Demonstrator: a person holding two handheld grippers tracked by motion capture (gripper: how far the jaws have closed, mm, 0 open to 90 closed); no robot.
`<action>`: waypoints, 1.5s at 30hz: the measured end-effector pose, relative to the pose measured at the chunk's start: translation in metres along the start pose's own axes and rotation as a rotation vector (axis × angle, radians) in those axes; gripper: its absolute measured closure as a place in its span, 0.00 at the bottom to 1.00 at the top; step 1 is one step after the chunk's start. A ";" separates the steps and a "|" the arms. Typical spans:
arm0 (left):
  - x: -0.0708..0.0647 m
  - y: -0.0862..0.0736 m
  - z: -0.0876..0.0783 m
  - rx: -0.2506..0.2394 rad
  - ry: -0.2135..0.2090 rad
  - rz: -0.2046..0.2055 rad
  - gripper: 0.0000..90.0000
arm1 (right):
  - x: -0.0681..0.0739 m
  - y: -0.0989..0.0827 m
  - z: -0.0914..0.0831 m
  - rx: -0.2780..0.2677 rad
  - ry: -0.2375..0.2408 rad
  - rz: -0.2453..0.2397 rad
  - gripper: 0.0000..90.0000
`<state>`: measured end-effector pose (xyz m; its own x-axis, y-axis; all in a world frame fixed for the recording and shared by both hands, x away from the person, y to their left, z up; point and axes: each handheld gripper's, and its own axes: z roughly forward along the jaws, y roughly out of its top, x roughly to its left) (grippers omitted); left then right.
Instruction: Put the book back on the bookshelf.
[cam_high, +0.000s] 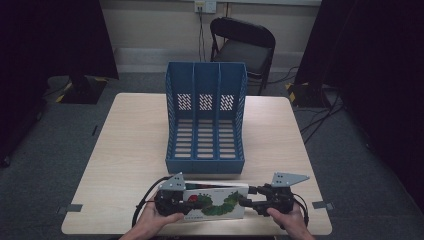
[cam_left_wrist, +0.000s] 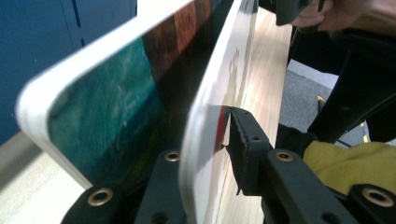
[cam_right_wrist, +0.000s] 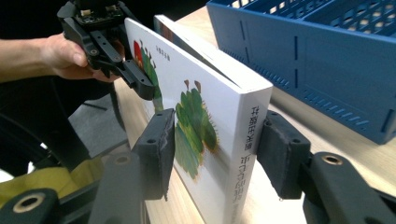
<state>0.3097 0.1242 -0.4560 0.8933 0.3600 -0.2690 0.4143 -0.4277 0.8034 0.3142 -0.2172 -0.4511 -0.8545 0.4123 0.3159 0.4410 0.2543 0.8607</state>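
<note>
Left tool (cam_high: 186, 206): its jaws are closed on the front cover of the picture book (cam_high: 216, 202) at the book's left end; in the left gripper view one pad (cam_left_wrist: 243, 140) is seen pressed on the outside of the cover, with the cover lifted away from the pages behind it.
Right tool (cam_high: 248, 202): it is set at the book's spine end; in the right gripper view one pad (cam_right_wrist: 156, 149) is seen at the front cover and the other at the back. Whether both pads press on the book cannot be told, as a narrow gap is suggested at the spine side.
Picture book (cam_right_wrist: 205, 121): it is stood on its long edge on the worktop (cam_high: 130, 150), near the front edge, between the two tools. A green caterpillar is printed on the white cover, and print runs down the spine.
Book opening: the cover is parted from the page block at the left tool's end, while the spine end is kept together.
File rack (cam_high: 206, 117): a blue three-slot rack is placed just behind the book, near the middle of the worktop, with its open slots turned toward the person.
Hands: the left hand (cam_high: 152, 220) and the right hand (cam_high: 290, 220) are wrapped round the tool bodies at the bottom of the high view.
Chair (cam_high: 243, 47): a dark chair is placed beyond the far edge of the worktop.
</note>
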 end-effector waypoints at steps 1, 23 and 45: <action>0.001 0.000 0.000 -0.001 -0.001 -0.007 0.86 | -0.001 0.000 0.001 0.007 0.003 -0.002 0.54; 0.016 -0.005 -0.026 -0.031 0.141 -0.134 0.58 | 0.006 0.004 0.010 0.086 0.039 -0.075 0.80; 0.026 -0.014 -0.018 0.042 0.243 -0.069 0.58 | 0.019 0.002 0.025 0.111 0.020 -0.108 0.77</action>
<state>0.3240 0.1549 -0.4651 0.7970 0.5757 -0.1827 0.4838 -0.4275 0.7637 0.3056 -0.1865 -0.4535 -0.9035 0.3597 0.2329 0.3727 0.3916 0.8413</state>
